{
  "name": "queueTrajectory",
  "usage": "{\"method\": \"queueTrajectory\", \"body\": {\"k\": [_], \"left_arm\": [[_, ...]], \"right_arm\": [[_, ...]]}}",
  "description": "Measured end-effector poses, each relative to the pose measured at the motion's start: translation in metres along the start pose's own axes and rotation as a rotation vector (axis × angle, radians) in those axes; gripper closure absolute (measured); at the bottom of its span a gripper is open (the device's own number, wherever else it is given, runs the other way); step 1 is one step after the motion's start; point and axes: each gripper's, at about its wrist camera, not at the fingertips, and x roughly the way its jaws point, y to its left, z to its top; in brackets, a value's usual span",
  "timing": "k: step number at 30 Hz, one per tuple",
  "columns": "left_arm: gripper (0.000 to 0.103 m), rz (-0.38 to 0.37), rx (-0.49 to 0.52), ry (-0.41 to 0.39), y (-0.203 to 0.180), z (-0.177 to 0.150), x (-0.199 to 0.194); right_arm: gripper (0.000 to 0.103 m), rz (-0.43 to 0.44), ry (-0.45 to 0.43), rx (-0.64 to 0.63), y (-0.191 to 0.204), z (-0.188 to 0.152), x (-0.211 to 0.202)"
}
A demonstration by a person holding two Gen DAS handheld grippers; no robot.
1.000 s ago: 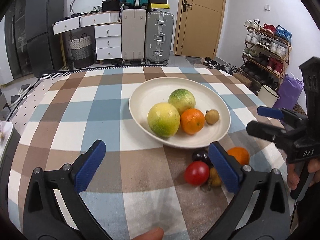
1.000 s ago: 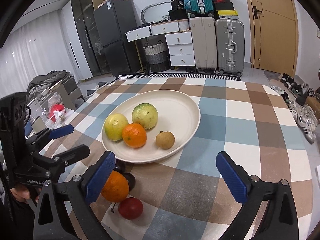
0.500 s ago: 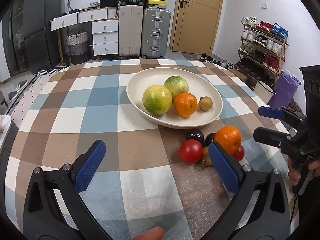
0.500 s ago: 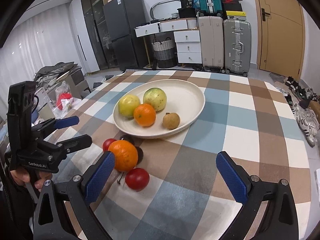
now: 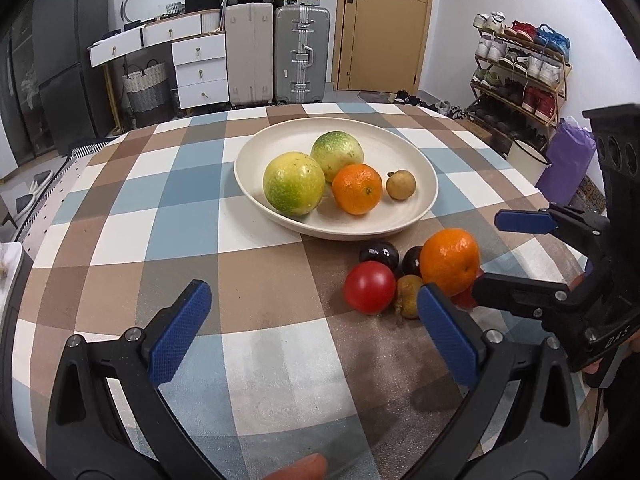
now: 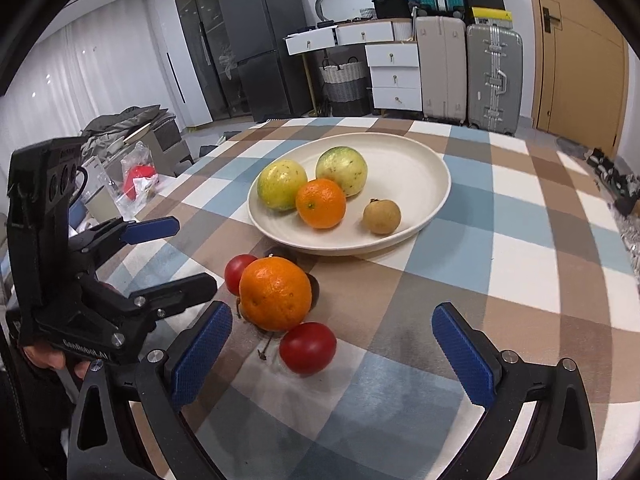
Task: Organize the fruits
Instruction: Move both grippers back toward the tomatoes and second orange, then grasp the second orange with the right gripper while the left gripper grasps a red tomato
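Left gripper (image 5: 316,336) and right gripper (image 6: 332,356) are both released, empty, with the loose orange (image 6: 275,294) at 11 o'clock of the right gripper.

The left wrist camera looks low across the checked table (image 5: 260,340) from its near left edge, facing the far door, close to the plate (image 5: 424,200). The right wrist camera looks from the near right, angled left toward the refrigerator (image 6: 264,44). Both share the plate, the loose fruit cluster (image 6: 276,300) and the far suitcases (image 5: 276,54).
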Motion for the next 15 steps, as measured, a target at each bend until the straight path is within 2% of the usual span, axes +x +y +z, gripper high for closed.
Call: {"method": "queueTrajectory", "body": {"k": [8,15], "left_arm": [[0.001,0.004,-0.015,0.017,0.003,0.0,0.006],[0.001,0.014,-0.032,0.02,0.01,0.0,0.008]], "right_arm": [[0.007,0.021,0.014,0.024,0.003,0.003,0.01],[0.021,0.049,0.017,0.053,0.002,0.007,0.016]]}}
